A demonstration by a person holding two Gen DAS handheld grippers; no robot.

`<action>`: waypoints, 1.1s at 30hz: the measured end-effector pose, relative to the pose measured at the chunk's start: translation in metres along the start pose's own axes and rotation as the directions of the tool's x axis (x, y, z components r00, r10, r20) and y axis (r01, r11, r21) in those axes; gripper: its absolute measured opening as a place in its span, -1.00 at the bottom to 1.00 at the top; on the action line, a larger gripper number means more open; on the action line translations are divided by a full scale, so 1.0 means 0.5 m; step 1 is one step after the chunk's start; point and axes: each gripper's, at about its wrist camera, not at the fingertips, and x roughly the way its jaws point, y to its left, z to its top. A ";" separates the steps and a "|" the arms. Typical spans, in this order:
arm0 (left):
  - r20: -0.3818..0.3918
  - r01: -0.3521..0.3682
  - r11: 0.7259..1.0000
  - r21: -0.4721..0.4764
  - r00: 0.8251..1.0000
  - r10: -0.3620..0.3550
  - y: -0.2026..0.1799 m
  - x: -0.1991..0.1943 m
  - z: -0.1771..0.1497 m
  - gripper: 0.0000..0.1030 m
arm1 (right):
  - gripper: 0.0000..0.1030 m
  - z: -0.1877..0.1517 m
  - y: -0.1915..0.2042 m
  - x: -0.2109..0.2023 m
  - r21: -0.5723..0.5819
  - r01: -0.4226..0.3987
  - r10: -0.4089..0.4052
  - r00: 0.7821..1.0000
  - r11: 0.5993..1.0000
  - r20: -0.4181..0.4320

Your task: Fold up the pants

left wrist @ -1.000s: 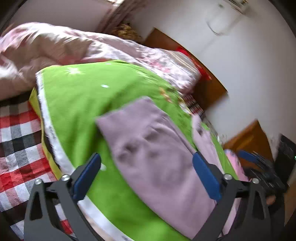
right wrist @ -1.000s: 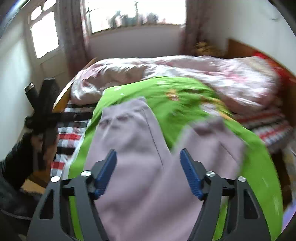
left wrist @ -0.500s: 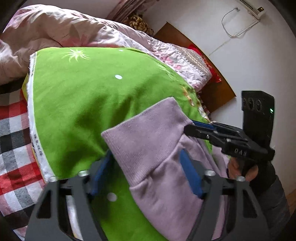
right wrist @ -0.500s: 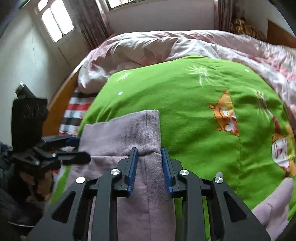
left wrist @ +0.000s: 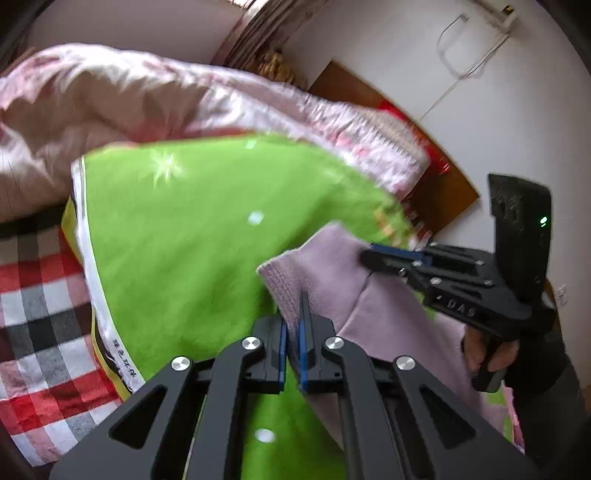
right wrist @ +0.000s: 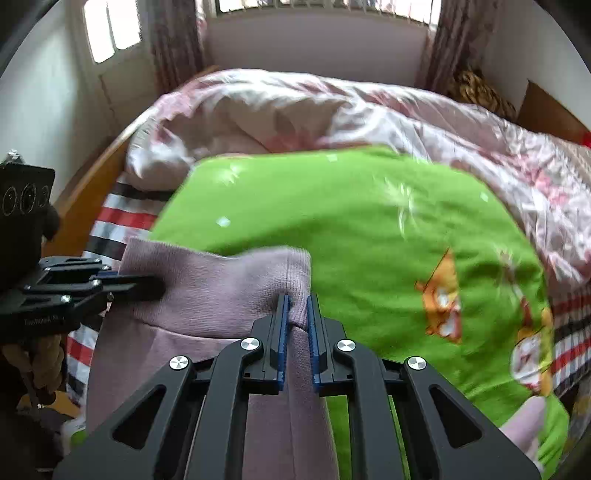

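On the bed, in the left wrist view, the mauve pants (left wrist: 384,310) are lying across a bright green blanket (left wrist: 192,258), their ribbed waistband (left wrist: 291,284) turned toward the camera. The left gripper (left wrist: 292,332) is pinching one corner of that waistband, its blue pads pressed together with the knit fabric bunched between them. Farther right, the right gripper (left wrist: 373,254) is reaching in from the side and biting the other end of the waistband, with a hand (left wrist: 487,350) wrapped around its black handle. A pink floral quilt (left wrist: 147,99) is heaped behind the blanket, a red, white and grey checked sheet (left wrist: 40,314) is showing at the left, and a wooden headboard (left wrist: 436,177) is leaning against the white wall.

In the right wrist view, the right gripper (right wrist: 297,325) is clamping the near corner of the waistband (right wrist: 229,288), a fold of mauve cloth squeezed between its blue pads, and the pants (right wrist: 258,424) are running down beneath the gripper toward the lower edge. At the left, the left gripper (right wrist: 147,284) is gripping the far end of the waistband, which is stretching between the two. The green blanket (right wrist: 351,236), printed with orange cartoon figures, is spreading out beyond and to the right. The pink quilt (right wrist: 332,110) is piled behind it under a bright window (right wrist: 110,29), and the wooden bed frame (right wrist: 85,188) is showing at the left.
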 end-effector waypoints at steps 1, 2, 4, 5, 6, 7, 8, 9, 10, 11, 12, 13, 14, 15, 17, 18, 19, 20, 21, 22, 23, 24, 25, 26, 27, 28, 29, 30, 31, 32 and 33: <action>-0.011 -0.008 1.000 -0.014 1.000 0.008 0.009 0.014 -0.003 -0.89 | -0.78 -0.003 -0.007 0.008 0.023 -0.007 0.007 1.000 1.000 0.001; -0.010 -0.007 1.000 -0.030 1.000 0.007 0.019 0.022 -0.006 -0.82 | -0.76 -0.005 -0.016 0.010 0.055 -0.021 0.020 1.000 0.998 0.013; 0.003 -0.026 0.999 -0.046 1.000 0.026 0.017 0.012 -0.006 -0.64 | -0.54 -0.003 -0.024 -0.001 0.080 -0.039 0.037 0.999 0.996 0.021; 0.026 -0.087 0.995 -0.044 0.996 0.088 0.011 0.000 -0.002 -0.24 | -0.43 0.000 -0.034 -0.021 0.117 -0.043 0.041 0.999 0.992 0.020; 0.070 -0.208 0.977 -0.041 0.975 0.210 -0.004 -0.023 0.003 0.43 | -0.30 0.001 -0.044 -0.049 0.149 -0.050 0.044 0.998 0.988 0.042; 0.112 -0.287 0.957 -0.039 0.950 0.290 -0.019 -0.046 0.005 0.64 | -0.18 0.000 -0.055 -0.087 0.177 -0.063 0.049 0.995 0.982 0.082; 0.164 -0.324 0.946 -0.029 0.932 0.324 -0.036 -0.073 0.007 0.69 | 0.15 -0.010 -0.073 -0.142 0.209 -0.065 0.038 0.990 0.976 0.132; 0.207 -0.316 0.949 0.004 0.929 0.308 -0.061 -0.100 0.007 0.73 | 0.43 -0.025 -0.090 -0.188 0.239 -0.048 0.007 0.985 0.970 0.170; 0.220 -0.288 0.957 0.037 0.936 0.273 -0.083 -0.116 0.004 0.76 | 0.44 -0.047 -0.109 -0.232 0.269 -0.024 -0.033 0.978 0.963 0.204; 0.215 -0.220 0.971 0.090 0.957 0.197 -0.115 -0.130 -0.005 0.86 | 0.44 -0.084 -0.137 -0.280 0.306 0.006 -0.082 0.969 0.952 0.235; 0.194 -0.155 0.980 0.126 0.972 0.129 -0.134 -0.133 -0.013 0.97 | 0.40 -0.121 -0.164 -0.310 0.340 0.025 -0.110 0.966 0.940 0.233; 0.161 -0.084 0.984 0.159 0.985 0.058 -0.153 -0.132 -0.024 0.96 | 0.36 -0.159 -0.191 -0.330 0.379 0.050 -0.140 0.967 0.924 0.213; 0.113 -0.016 0.981 0.192 0.994 -0.006 -0.175 -0.126 -0.038 0.96 | 0.25 -0.209 -0.226 -0.347 0.441 0.084 -0.179 0.968 0.893 0.178; 0.054 0.055 0.973 0.223 0.996 -0.069 -0.197 -0.114 -0.055 0.96 | 0.18 -0.261 -0.259 -0.355 0.511 0.092 -0.192 0.970 0.855 0.146; -0.021 0.130 0.957 0.260 0.991 -0.129 -0.228 -0.089 -0.086 0.96 | 0.18 -0.344 -0.301 -0.352 0.609 0.084 -0.183 0.978 0.789 0.102; -0.053 0.124 0.951 0.283 0.992 -0.114 -0.245 -0.070 -0.106 0.96 | 0.15 -0.369 -0.309 -0.345 0.625 0.105 -0.192 0.979 0.773 0.074; -0.085 0.107 0.950 0.295 0.993 -0.085 -0.251 -0.050 -0.118 0.96 | 0.13 -0.385 -0.311 -0.337 0.633 0.118 -0.194 0.979 0.765 0.053; -0.123 0.097 0.950 0.298 0.990 -0.062 -0.252 -0.030 -0.128 0.96 | 0.11 -0.403 -0.315 -0.323 0.643 0.121 -0.186 0.982 0.756 0.034; -0.170 0.098 0.953 0.287 0.984 -0.050 -0.245 -0.005 -0.143 0.96 | 0.10 -0.412 -0.317 -0.310 0.650 0.120 -0.177 0.984 0.751 0.024; -0.197 0.096 0.957 0.273 0.980 -0.042 -0.237 0.012 -0.149 0.96 | 0.10 -0.417 -0.316 -0.296 0.651 0.123 -0.171 0.985 0.749 0.011; -0.222 0.094 0.963 0.254 0.974 -0.037 -0.226 0.023 -0.154 0.96 | 0.05 -0.419 -0.314 -0.279 0.649 0.125 -0.163 0.987 0.750 -0.002; -0.225 0.114 0.967 0.229 0.972 -0.061 -0.218 0.016 -0.152 0.96 | 0.00 -0.419 -0.310 -0.266 0.644 0.122 -0.152 0.988 0.755 -0.009; -0.223 0.126 0.969 0.211 0.972 -0.078 -0.213 0.012 -0.147 0.96 | -0.17 -0.416 -0.302 -0.261 0.627 0.138 -0.175 0.985 0.767 -0.003; -0.220 0.122 0.973 0.197 0.972 -0.077 -0.205 0.007 -0.141 0.96 | -0.45 -0.410 -0.296 -0.254 0.609 0.149 -0.183 0.983 0.779 -0.007; -0.209 0.103 0.978 0.184 0.976 -0.063 -0.195 -0.001 -0.137 0.96 | -0.83 -0.406 -0.294 -0.254 0.609 0.165 -0.198 0.980 0.775 -0.014; -0.195 0.082 0.981 0.176 0.980 -0.047 -0.187 -0.010 -0.134 0.96 | -0.83 -0.402 -0.293 -0.260 0.612 0.155 -0.195 0.981 0.776 -0.002; -0.180 0.075 0.983 0.168 0.983 -0.044 -0.181 -0.029 -0.141 0.96 | -0.83 -0.392 -0.278 -0.277 0.600 0.157 -0.215 0.976 0.784 0.025; -0.161 0.080 0.986 0.149 0.985 -0.055 -0.167 -0.040 -0.133 0.96 | -0.83 -0.379 -0.261 -0.294 0.584 0.158 -0.231 0.971 0.796 0.053; -0.145 0.082 0.988 0.130 0.987 -0.063 -0.154 -0.053 -0.130 0.96 | -0.83 -0.363 -0.241 -0.316 0.570 0.145 -0.234 0.968 0.809 0.086; -0.131 0.085 0.990 0.113 0.989 -0.070 -0.140 -0.066 -0.126 0.96 | -0.83 -0.333 -0.210 -0.343 0.541 0.122 -0.229 0.964 0.832 0.136; -0.109 0.097 0.992 0.083 0.990 -0.088 -0.124 -0.082 -0.124 0.96 | -0.83 -0.302 -0.179 -0.361 0.508 0.108 -0.222 0.960 0.855 0.170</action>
